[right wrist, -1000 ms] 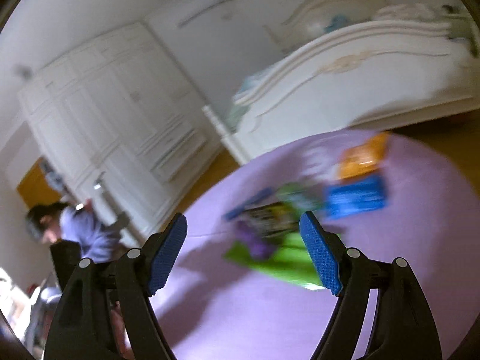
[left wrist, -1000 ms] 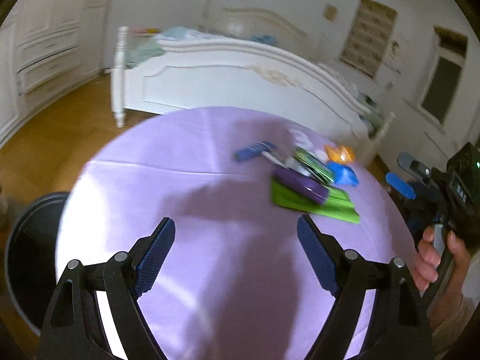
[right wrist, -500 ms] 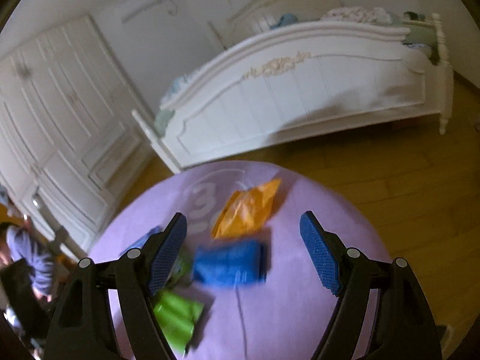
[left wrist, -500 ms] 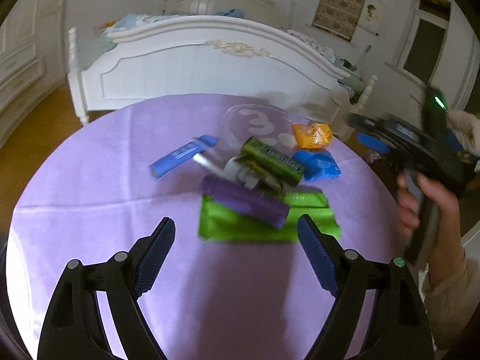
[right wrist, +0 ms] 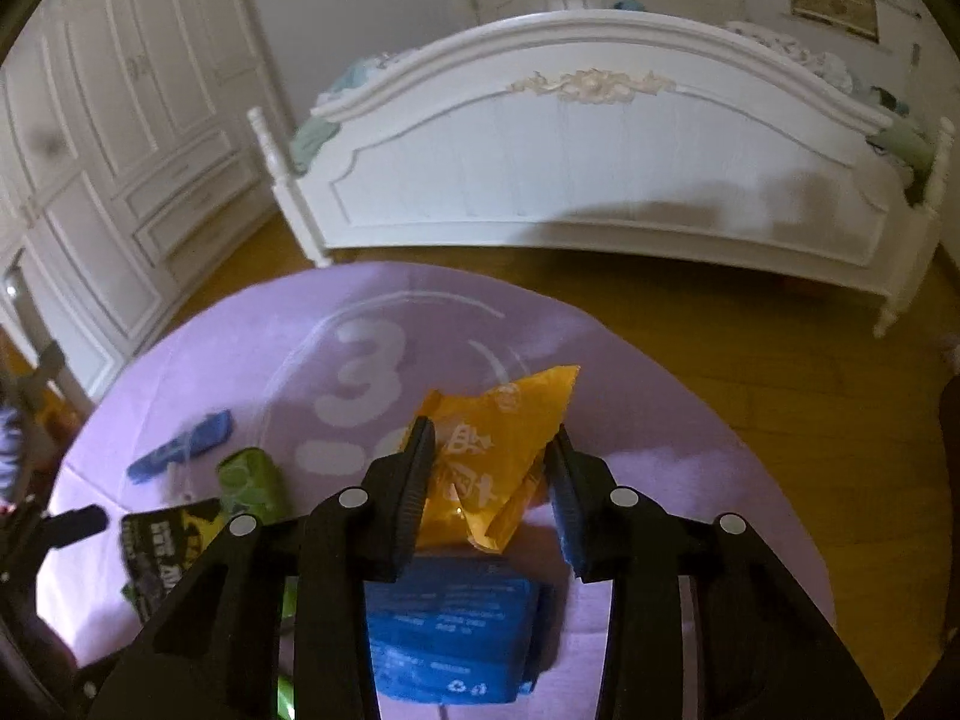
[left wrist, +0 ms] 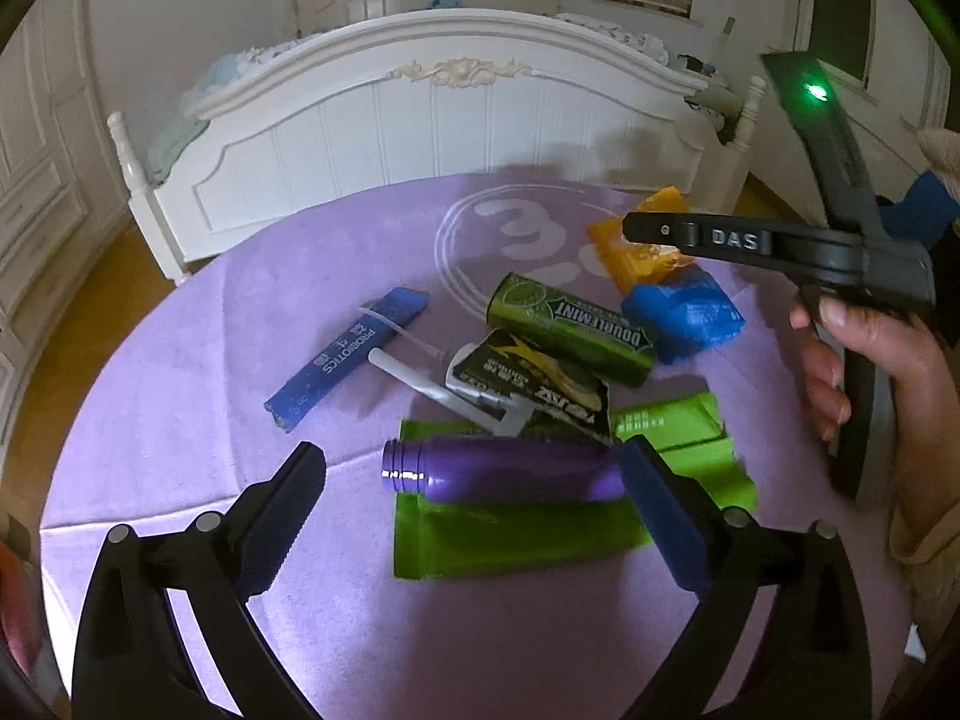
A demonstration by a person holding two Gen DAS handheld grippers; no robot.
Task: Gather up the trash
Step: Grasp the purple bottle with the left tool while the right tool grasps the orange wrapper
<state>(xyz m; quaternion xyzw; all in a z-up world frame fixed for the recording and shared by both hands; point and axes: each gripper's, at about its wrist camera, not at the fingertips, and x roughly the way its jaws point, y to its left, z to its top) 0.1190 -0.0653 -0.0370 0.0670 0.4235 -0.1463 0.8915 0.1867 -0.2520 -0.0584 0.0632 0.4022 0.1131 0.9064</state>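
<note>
A pile of trash lies on the round purple table (left wrist: 198,588). My left gripper (left wrist: 468,468) hangs low over it, jaws opening wide, with a purple bottle (left wrist: 510,474) lying lengthwise between them on a green bag (left wrist: 528,534). The left pad stands clear of the bottle's neck. My right gripper (right wrist: 489,462) is closing on a crumpled orange wrapper (right wrist: 498,450), and both pads touch its sides. The wrapper still rests on the cloth. A blue packet (right wrist: 450,630) lies just below the right gripper's fingers.
A blue probiotics sachet (left wrist: 348,360), a green Doublemint box (left wrist: 570,330), a black wrapper (left wrist: 534,384) and a white plastic tube (left wrist: 414,381) lie around the bottle. A white bed footboard (right wrist: 600,180) stands beyond the table, a white wardrobe (right wrist: 120,120) at the left. A hand (left wrist: 864,360) holds the right gripper's handle.
Both grippers swung in and down over the pile. The left jaws widened around the purple bottle. The right jaws narrowed from wide open onto the orange wrapper.
</note>
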